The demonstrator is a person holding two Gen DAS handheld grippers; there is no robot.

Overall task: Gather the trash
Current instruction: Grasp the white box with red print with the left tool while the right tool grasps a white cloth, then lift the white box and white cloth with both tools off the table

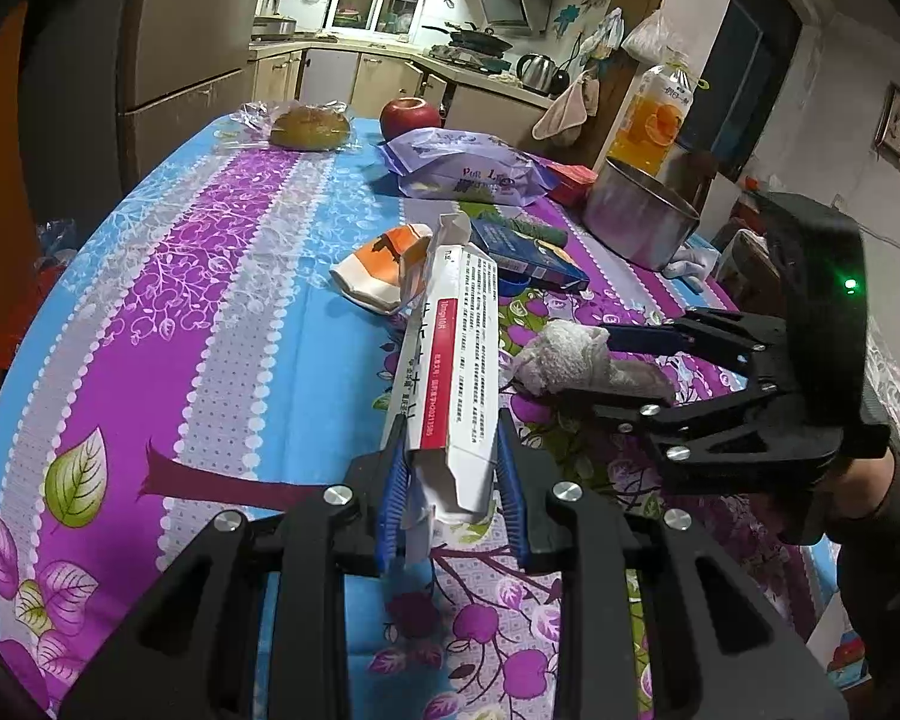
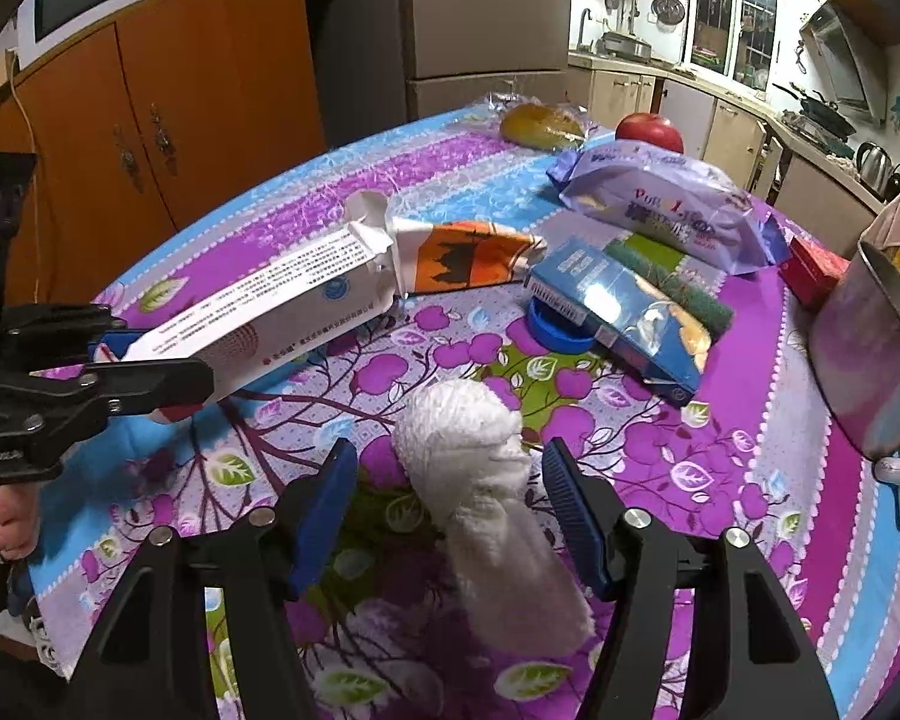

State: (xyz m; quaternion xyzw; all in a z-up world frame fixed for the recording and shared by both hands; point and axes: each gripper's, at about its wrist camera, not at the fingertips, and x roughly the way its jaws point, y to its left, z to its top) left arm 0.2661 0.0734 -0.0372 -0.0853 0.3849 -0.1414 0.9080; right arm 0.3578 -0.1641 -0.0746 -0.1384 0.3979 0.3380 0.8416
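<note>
Judging by the scene, collection had barely begun: the left gripper (image 1: 450, 480) clenched a long white carton (image 1: 456, 360) above the tabletop (image 1: 258, 276), while the right gripper (image 2: 444, 498) straddled, unclenched, a crumpled tissue wad (image 2: 480, 468) mid-table, other wrappers untouched.

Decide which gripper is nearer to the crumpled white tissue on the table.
Right. The right gripper straddles the crumpled white tissue, pads not touching. The left gripper, beside it, grips a white carton.

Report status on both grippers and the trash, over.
Left gripper shut on the long white carton. Right gripper open, straddling the crumpled white tissue, pads not touching it. Blue box close behind, not blocking.
</note>
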